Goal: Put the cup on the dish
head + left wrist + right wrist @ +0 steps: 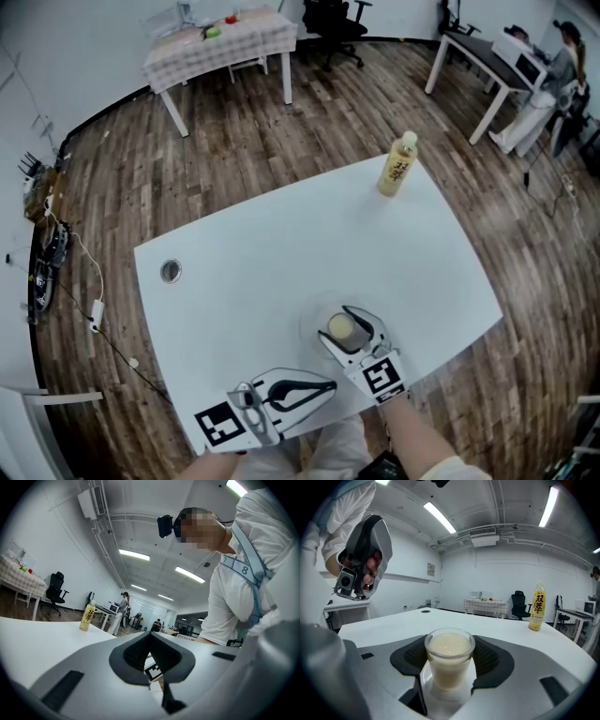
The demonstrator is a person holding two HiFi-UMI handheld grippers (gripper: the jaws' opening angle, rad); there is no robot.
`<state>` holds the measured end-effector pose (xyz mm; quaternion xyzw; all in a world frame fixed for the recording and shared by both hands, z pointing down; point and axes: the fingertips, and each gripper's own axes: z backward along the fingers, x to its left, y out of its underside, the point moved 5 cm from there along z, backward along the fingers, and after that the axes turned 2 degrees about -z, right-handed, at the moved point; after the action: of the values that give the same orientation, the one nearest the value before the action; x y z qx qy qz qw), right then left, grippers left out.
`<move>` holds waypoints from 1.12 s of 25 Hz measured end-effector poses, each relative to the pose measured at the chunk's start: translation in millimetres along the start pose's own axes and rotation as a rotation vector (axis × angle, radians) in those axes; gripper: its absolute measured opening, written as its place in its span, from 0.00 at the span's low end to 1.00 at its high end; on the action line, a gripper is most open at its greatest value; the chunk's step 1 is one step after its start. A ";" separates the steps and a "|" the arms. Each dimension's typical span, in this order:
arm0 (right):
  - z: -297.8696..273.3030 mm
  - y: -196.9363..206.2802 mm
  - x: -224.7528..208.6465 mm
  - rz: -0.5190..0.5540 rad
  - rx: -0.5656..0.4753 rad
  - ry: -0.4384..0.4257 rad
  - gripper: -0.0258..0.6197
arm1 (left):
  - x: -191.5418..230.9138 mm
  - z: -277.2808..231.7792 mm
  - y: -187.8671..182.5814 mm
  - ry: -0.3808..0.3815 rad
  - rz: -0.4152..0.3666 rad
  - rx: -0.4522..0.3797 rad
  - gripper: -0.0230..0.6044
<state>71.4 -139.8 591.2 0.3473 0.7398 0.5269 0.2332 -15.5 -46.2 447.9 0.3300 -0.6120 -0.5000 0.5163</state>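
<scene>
Just one cup, clasped by the right gripper, on one dish; left gripper closed, empty.

A dark wood-plank floor runs under a white table with a cable hole near its left edge. Beyond stand a checked-cloth table, a black office chair and a white desk. The walls are white; strip lights cross the ceiling.

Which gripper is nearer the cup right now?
Right. The right gripper has its jaws closed on the cup, which stands on the dish. The left gripper is apart from it, back toward the person and to the left.
</scene>
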 end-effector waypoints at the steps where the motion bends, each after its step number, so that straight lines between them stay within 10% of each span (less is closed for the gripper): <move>1: -0.1 -0.2 0.0 -0.004 -0.003 -0.002 0.48 | 0.3 -0.1 -0.2 0.000 0.001 0.000 0.04; 28: 25.9 -22.7 0.3 -0.025 -0.061 0.009 0.48 | 2.0 2.8 -3.2 -0.008 -0.017 0.019 0.04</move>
<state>83.5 -128.2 561.2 0.3284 0.7288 0.5478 0.2467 -19.0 -48.2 445.6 0.3381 -0.6157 -0.4999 0.5066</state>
